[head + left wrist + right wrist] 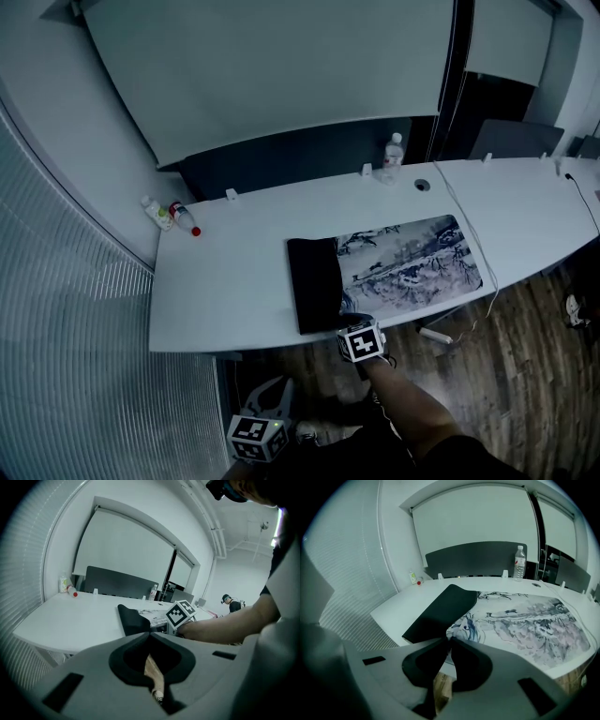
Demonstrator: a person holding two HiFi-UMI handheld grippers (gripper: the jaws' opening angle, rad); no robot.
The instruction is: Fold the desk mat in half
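One thin desk mat [412, 262] lies near the table's [225, 272] front edge, its left end flopped over black-side-up. It looks light, limp and grippy, best pinched by its hem. The right gripper [449, 638] clenches its jaws on that hem at the table's front edge; the left gripper [150, 632], below that edge, has its jaws pressed together on nothing.

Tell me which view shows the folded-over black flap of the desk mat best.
The head view: it looks down on the whole black flap, lying flat over the left end of the desk mat. The right gripper view shows it close but at a slant. The left gripper view catches only one raised end of it.
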